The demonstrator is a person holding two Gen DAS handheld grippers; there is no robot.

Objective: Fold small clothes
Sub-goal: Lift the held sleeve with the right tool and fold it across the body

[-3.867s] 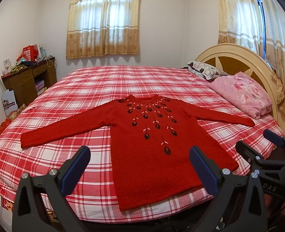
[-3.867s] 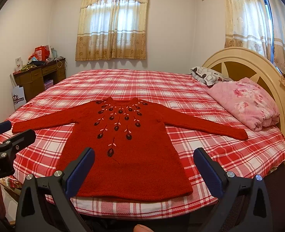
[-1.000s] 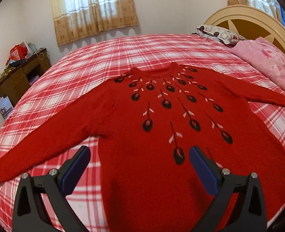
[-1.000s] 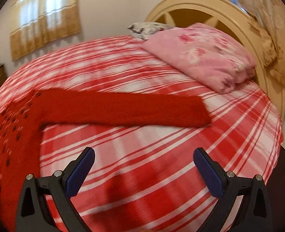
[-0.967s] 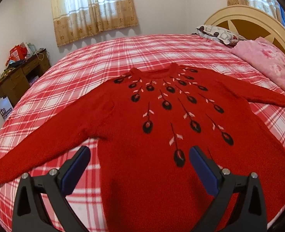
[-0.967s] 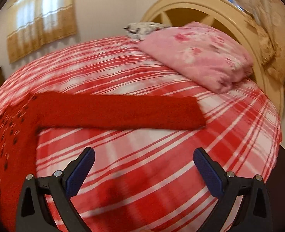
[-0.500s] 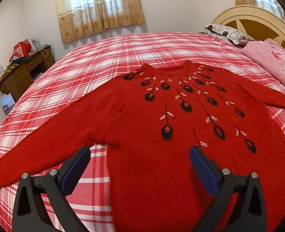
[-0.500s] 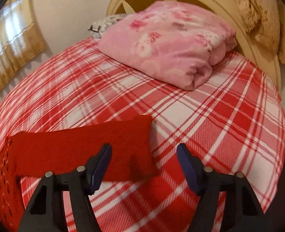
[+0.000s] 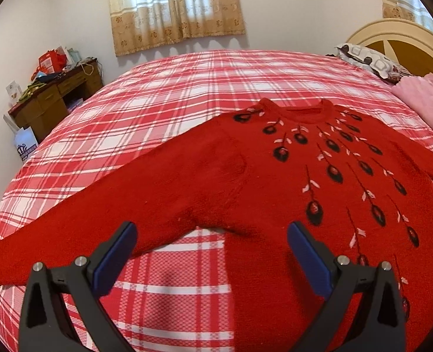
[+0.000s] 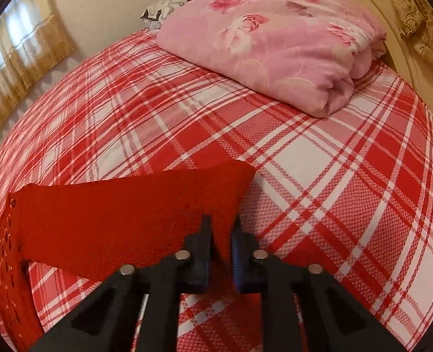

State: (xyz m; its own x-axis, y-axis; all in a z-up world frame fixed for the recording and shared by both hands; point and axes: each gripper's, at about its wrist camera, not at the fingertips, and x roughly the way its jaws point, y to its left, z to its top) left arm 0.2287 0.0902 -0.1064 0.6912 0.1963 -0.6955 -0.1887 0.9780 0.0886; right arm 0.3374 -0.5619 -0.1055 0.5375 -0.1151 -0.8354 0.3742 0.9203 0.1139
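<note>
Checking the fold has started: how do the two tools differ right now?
The right tool is shut on the sweater's sleeve end; the left tool is wide open, holding nothing. The right sits at the cuff; the left hangs above the other sleeve's underarm. Both have black arms and blue pads.

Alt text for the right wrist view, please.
The right claw is shut on the cuff end of a red sweater's sleeve, which lies flat on a red plaid bed. A folded pink quilt sits behind, by the headboard.
</note>
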